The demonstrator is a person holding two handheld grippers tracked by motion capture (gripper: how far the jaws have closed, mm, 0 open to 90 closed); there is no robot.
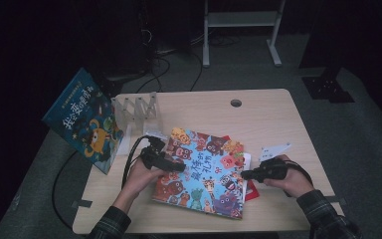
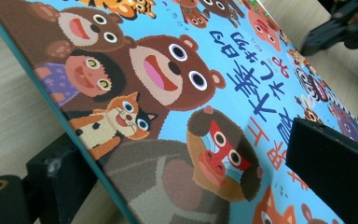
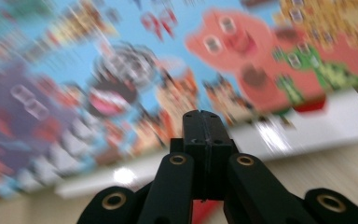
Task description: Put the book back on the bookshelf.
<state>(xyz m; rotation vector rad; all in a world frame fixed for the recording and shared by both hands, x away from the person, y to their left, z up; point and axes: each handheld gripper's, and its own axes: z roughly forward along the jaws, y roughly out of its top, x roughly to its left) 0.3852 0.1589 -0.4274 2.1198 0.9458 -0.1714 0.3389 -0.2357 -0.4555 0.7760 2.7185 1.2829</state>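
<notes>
High view has the cartoon animal book (image 1: 204,169) lying mid-table, a bit toward 6 o'clock. Left gripper (image 1: 179,168) bites its 9 o'clock edge, one jaw over the cover and one under. Right gripper (image 1: 246,175) sits at the 3 o'clock edge, jaws pressed together on nothing.

A dark blue picture book (image 1: 82,119) leans tilted at the left edge of the table (image 1: 268,117), against a clear rack (image 1: 137,110). A round hole (image 1: 236,103) sits near the table's far edge. A white metal frame (image 1: 241,30) stands on the floor beyond.
</notes>
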